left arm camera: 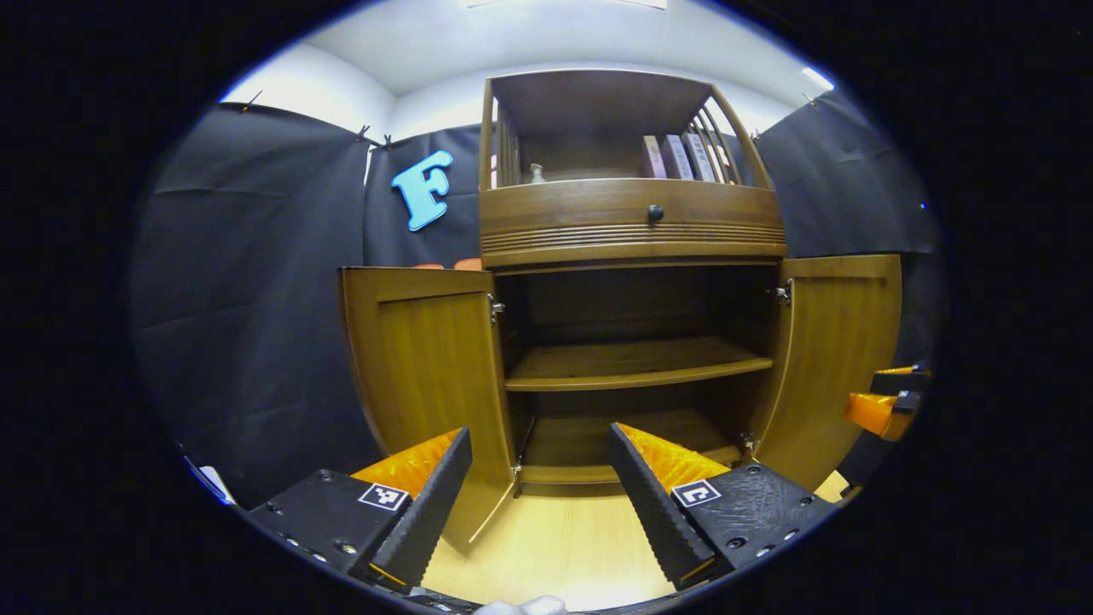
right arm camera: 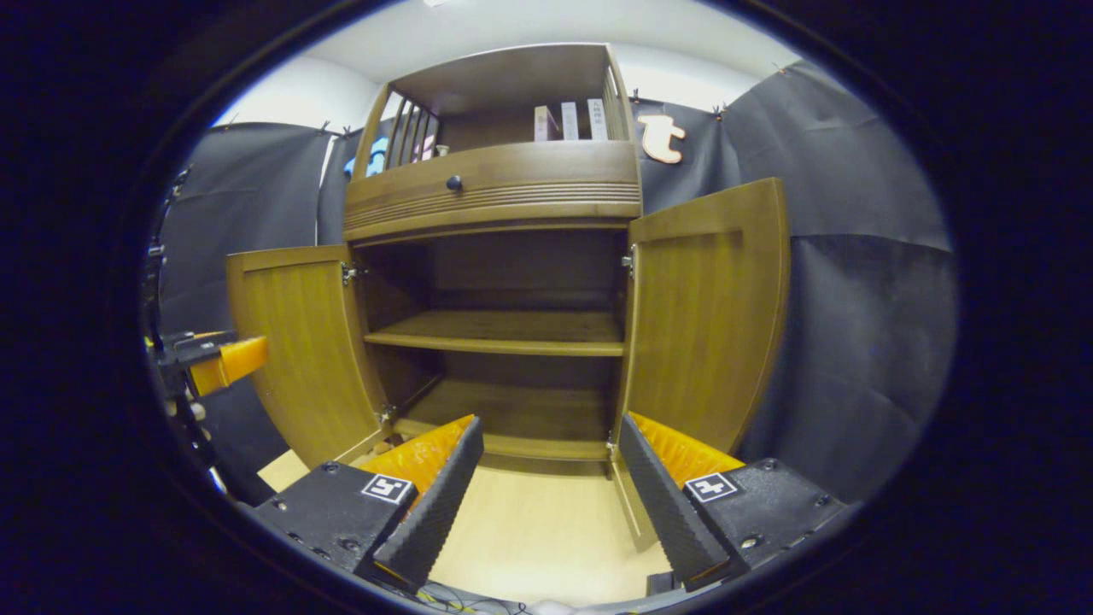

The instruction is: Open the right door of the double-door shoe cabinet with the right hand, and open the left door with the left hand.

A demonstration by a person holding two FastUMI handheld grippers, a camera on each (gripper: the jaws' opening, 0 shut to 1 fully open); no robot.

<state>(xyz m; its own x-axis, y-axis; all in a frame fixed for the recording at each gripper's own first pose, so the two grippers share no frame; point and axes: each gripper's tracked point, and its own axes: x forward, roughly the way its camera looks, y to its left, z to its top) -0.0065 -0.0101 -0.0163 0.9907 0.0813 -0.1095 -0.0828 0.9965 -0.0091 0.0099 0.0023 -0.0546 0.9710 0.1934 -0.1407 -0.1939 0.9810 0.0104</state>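
The brown wooden shoe cabinet (left arm camera: pixel 632 231) stands ahead with both lower doors swung wide. Its left door (left arm camera: pixel 427 376) hangs just beyond my left gripper (left arm camera: pixel 540 444), which is open and holds nothing. The right door (left arm camera: pixel 841 359) stands out at the far right, and the right gripper (left arm camera: pixel 888 401) shows past it. In the right gripper view the right door (right arm camera: pixel 704 316) is close on the right and the left door (right arm camera: pixel 299 342) on the left. My right gripper (right arm camera: pixel 551 436) is open and empty, in front of the cabinet (right arm camera: pixel 495 192). The left gripper (right arm camera: pixel 213 359) shows at the far left.
Inside, a bare middle shelf (left arm camera: pixel 632 363) and bottom board (left arm camera: pixel 598 440) are exposed. A drawer with a dark knob (left arm camera: pixel 655 213) sits above the doors, and books (left arm camera: pixel 683 158) stand on the top shelf. Pale wooden floor (left arm camera: pixel 555 547) lies in front. Black cloth walls enclose the booth.
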